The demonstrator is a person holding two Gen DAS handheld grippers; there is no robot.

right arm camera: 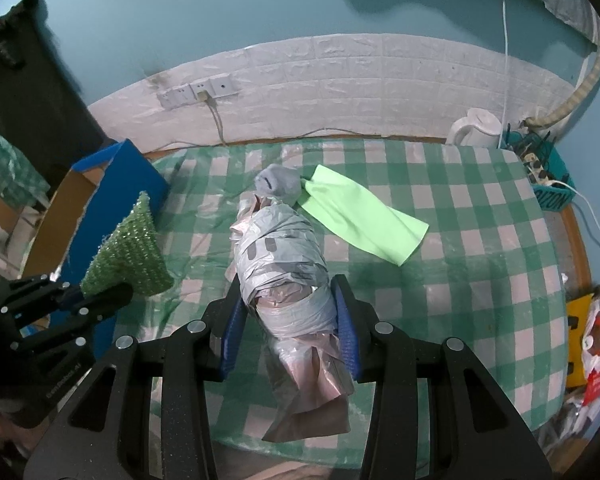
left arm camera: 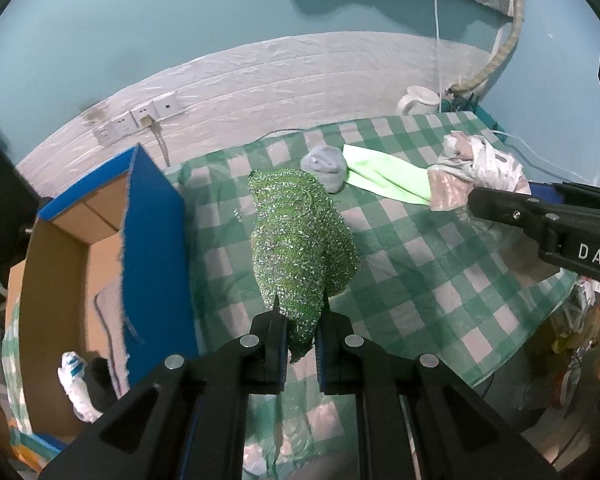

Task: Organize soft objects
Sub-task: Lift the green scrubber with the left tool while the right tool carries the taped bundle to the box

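My left gripper (left arm camera: 302,322) is shut on a sparkly green knitted scrubber (left arm camera: 300,240), which hangs above the checked tablecloth (left arm camera: 420,280); the scrubber (right arm camera: 128,256) and left gripper (right arm camera: 100,298) also show at the left of the right wrist view. My right gripper (right arm camera: 290,312) is shut on a crumpled grey and pink plastic-bag bundle (right arm camera: 280,264), lifted off the cloth; in the left wrist view this bundle (left arm camera: 476,172) sits at the right gripper's tip. A grey rolled sock (right arm camera: 278,182) and a lime green cloth (right arm camera: 360,218) lie on the table behind.
An open cardboard box with blue sides (left arm camera: 156,240) stands left of the table, with a white bundle (left arm camera: 74,384) and dark items inside. A white kettle (right arm camera: 478,128) and a teal basket (right arm camera: 548,184) sit at the back right. Bags (right arm camera: 596,344) hang beyond the right edge.
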